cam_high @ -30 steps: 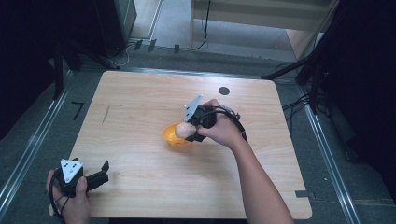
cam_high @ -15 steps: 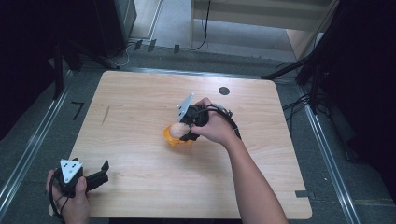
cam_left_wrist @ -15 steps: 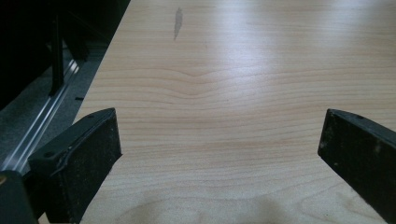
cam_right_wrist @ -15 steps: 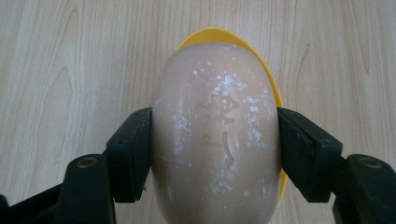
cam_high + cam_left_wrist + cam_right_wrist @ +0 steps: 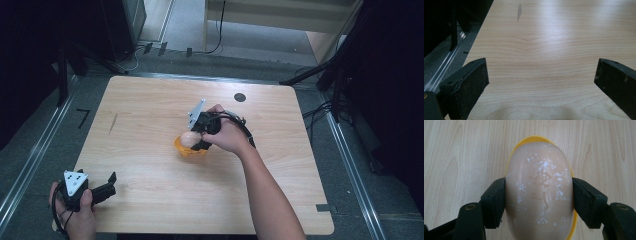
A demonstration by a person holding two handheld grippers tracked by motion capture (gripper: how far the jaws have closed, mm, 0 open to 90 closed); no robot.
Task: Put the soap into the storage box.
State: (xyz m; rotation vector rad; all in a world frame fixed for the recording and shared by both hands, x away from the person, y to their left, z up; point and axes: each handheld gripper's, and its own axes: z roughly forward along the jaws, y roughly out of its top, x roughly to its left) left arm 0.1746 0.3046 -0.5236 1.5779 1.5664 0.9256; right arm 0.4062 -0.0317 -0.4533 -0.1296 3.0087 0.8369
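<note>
R claw [image 5: 192,142] clamped shut mid-table, arm outstretched; L claw [image 5: 107,184] jaws wide apart, near corner.

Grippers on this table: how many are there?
2. The left gripper sits open at the table's near left corner. The right gripper is mid-table, shut on a bar of soap above a yellow dish.

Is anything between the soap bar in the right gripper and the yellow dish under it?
Nothing visible. The right gripper clamps the soap bar by its sides directly over the yellow dish; whether they touch cannot be told. The left gripper is apart, near the table's corner.
</note>
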